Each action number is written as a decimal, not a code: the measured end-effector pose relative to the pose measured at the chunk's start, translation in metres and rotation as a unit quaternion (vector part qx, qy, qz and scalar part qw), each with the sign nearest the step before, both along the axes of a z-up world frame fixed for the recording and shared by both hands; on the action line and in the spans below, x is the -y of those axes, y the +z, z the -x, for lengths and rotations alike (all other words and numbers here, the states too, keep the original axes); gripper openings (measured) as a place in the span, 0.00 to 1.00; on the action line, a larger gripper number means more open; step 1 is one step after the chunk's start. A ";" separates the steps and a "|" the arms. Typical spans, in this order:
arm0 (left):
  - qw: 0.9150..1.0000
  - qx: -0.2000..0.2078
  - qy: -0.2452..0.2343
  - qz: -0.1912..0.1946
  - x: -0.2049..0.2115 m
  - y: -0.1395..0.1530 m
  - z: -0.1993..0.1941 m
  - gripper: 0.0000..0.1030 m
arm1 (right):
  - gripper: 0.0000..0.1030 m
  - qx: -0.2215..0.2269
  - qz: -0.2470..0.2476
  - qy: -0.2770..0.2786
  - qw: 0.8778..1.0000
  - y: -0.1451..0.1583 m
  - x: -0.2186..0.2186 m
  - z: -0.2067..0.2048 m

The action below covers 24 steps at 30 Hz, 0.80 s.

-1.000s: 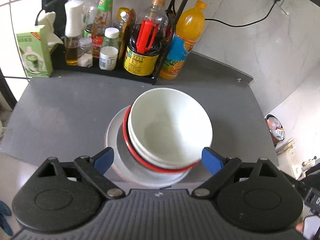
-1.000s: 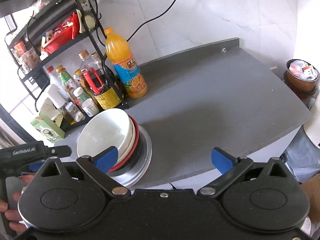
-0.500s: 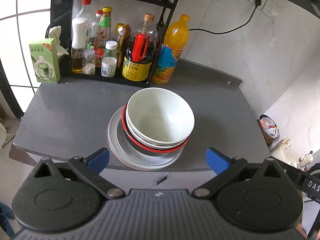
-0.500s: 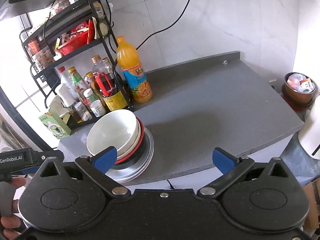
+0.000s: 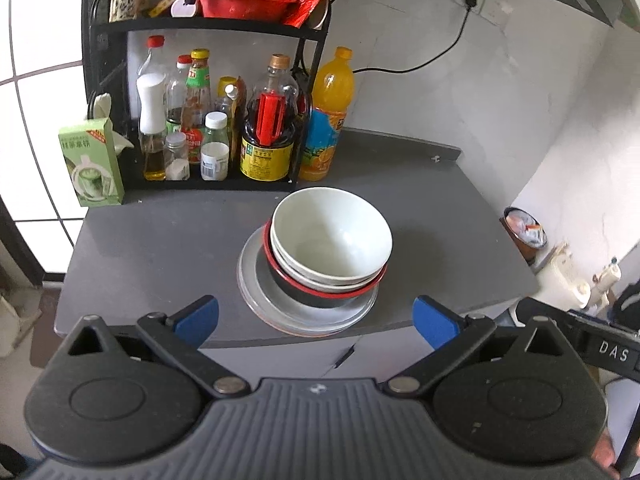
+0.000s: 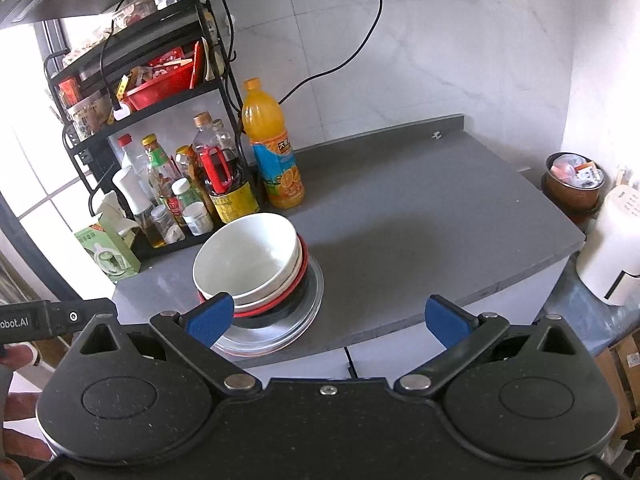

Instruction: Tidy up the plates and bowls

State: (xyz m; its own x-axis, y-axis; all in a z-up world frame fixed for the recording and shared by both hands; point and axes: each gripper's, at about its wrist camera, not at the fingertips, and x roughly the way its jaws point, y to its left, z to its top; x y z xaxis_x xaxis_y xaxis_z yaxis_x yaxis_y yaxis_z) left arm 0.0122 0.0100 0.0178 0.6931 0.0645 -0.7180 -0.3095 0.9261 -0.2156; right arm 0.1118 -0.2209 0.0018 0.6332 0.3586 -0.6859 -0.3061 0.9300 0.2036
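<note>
Between the blue pads of my left gripper I see nothing held: the jaws stand wide apart, off the near edge of the grey surface, with the stack of dishes just beyond them. My right gripper is likewise spread wide and empty, its left pad overlapping the near side of the stack in that view, though I cannot tell whether it touches. The stack sits near the front edge of the surface, left of centre as the right wrist sees it. At the bottom lie silver plates, at least two by the rims, the lowest showing a reddish edge. On them rests a black bowl with a red rim, and nested in that are white bowls, the top one upright and empty, with a second white rim showing beneath it. Behind the stack, at the back left of the surface, stands a black wire rack crowded with sauce and oil bottles, including a dark jug with a red handle. An orange drink bottle stands just beside the rack on the right, and a green carton on its left. A red basket sits on the rack's upper shelf. On the right wrist view a white appliance stands off the surface's right end, beyond a brown pot of scraps.
</note>
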 end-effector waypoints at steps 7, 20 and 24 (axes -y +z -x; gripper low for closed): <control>1.000 0.003 -0.026 -0.002 -0.012 0.000 0.019 0.99 | 1.00 0.001 0.007 -0.021 1.000 0.004 -0.012 0.026; 0.999 0.005 -0.054 -0.006 -0.025 -0.002 0.047 0.99 | 1.00 0.024 0.021 -0.042 0.999 0.013 -0.022 0.067; 0.998 0.005 -0.061 -0.008 -0.028 -0.003 0.052 0.99 | 1.00 0.023 0.020 -0.048 0.998 0.013 -0.024 0.074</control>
State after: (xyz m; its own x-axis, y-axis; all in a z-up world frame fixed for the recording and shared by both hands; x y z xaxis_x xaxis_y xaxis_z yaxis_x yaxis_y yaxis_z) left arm -0.0398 0.0380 0.0146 0.7032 -0.0099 -0.7109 -0.1919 0.9601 -0.2032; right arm 0.0375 -0.1967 0.0144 0.6948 0.2677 -0.6675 -0.2235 0.9626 0.1533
